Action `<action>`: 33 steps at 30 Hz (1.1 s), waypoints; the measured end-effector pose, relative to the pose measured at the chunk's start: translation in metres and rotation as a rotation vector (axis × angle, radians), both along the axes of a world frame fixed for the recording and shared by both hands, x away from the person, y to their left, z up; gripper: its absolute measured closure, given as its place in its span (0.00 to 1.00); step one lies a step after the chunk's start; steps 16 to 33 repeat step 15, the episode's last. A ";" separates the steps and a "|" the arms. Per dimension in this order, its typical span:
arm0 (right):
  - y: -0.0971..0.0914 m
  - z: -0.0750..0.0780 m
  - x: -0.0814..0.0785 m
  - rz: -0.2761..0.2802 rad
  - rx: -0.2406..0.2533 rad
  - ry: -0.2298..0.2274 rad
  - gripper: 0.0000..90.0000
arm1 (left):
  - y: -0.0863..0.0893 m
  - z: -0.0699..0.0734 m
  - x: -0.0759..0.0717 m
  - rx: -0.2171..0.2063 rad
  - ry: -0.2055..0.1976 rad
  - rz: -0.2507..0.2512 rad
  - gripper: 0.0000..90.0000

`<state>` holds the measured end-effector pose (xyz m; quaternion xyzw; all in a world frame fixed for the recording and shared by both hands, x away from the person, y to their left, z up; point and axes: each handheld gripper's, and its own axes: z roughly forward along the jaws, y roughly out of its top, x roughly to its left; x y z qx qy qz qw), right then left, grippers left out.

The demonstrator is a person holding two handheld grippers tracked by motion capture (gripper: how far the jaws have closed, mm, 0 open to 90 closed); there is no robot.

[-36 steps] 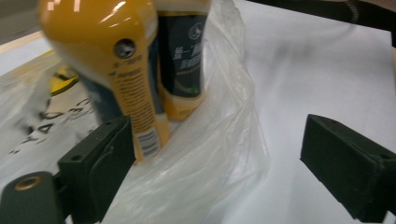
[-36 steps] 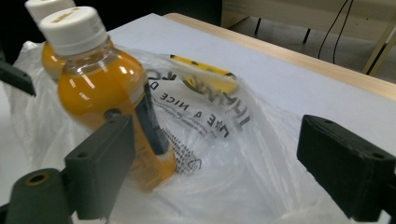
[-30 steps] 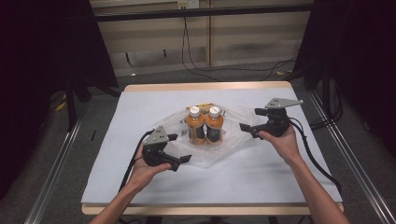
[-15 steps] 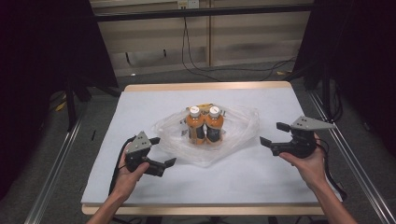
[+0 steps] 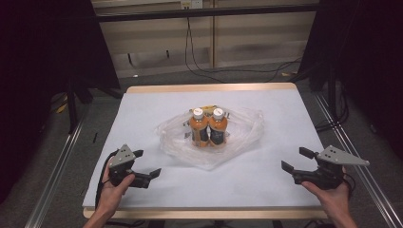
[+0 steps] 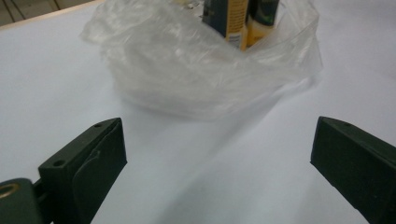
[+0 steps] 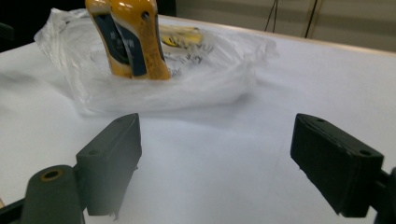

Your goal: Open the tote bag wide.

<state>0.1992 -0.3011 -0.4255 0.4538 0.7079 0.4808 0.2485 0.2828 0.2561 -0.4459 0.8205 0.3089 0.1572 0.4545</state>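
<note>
Two orange bottles (image 5: pixel 208 127) with white caps and dark labels stand upright side by side inside a crumpled clear plastic bag (image 5: pixel 240 135) at the middle of the white table (image 5: pixel 142 104). My left gripper (image 5: pixel 147 164) is held open near the front left, apart from the bag. My right gripper (image 5: pixel 295 159) is open near the front right edge. Beyond the left gripper's jaws, its own view has the bag (image 6: pixel 187 70) and the bottle bases (image 6: pixel 243 21). The right gripper view has the bottles (image 7: pixel 128 39) in the bag (image 7: pixel 210 79), with a yellow item (image 7: pixel 182 35) behind them.
Bare white table surface lies between each gripper and the bag. The table's wooden front edge (image 5: pixel 204 212) is just under the hands. Metal rails (image 5: pixel 52 175) run along both sides, and cables (image 5: pixel 199 57) lie on the floor behind.
Both grippers have drawn back from the bag, left toward the front left, right toward the front right. The bag and bottles stayed put.
</note>
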 end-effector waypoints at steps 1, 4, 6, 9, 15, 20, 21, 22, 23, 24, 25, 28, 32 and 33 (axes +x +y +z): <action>-0.003 -0.002 -0.002 -0.010 0.003 0.005 0.16 | 0.004 -0.001 -0.001 0.001 0.005 0.017 0.04; -0.012 -0.009 -0.010 -0.038 0.015 0.027 0.15 | 0.014 -0.005 -0.006 -0.016 0.010 0.059 0.04; -0.016 -0.014 -0.017 -0.059 -0.006 0.029 0.14 | 0.020 -0.008 -0.010 -0.037 0.012 0.081 0.04; -0.020 -0.018 -0.025 -0.078 -0.023 0.027 0.12 | 0.027 -0.013 -0.013 -0.023 0.014 0.094 0.03; -0.016 -0.020 -0.029 -0.084 -0.048 0.039 0.12 | 0.028 -0.014 -0.015 0.026 -0.006 0.094 0.03; -0.016 -0.020 -0.029 -0.084 -0.048 0.039 0.12 | 0.028 -0.014 -0.015 0.026 -0.006 0.094 0.03; -0.016 -0.020 -0.029 -0.084 -0.048 0.039 0.12 | 0.028 -0.014 -0.015 0.026 -0.006 0.094 0.03; -0.016 -0.020 -0.029 -0.084 -0.048 0.039 0.12 | 0.028 -0.014 -0.015 0.026 -0.006 0.094 0.03; -0.016 -0.020 -0.029 -0.084 -0.048 0.039 0.12 | 0.028 -0.014 -0.015 0.026 -0.006 0.094 0.03; -0.016 -0.020 -0.029 -0.084 -0.048 0.039 0.12 | 0.028 -0.014 -0.015 0.026 -0.006 0.094 0.03; -0.016 -0.020 -0.029 -0.084 -0.048 0.039 0.12 | 0.028 -0.014 -0.015 0.026 -0.006 0.094 0.03; -0.016 -0.020 -0.029 -0.084 -0.048 0.039 0.12 | 0.028 -0.014 -0.015 0.026 -0.006 0.094 0.03; -0.016 -0.020 -0.029 -0.084 -0.048 0.039 0.12 | 0.028 -0.014 -0.015 0.026 -0.006 0.094 0.03; -0.016 -0.020 -0.029 -0.084 -0.048 0.039 0.12 | 0.028 -0.014 -0.015 0.026 -0.006 0.094 0.03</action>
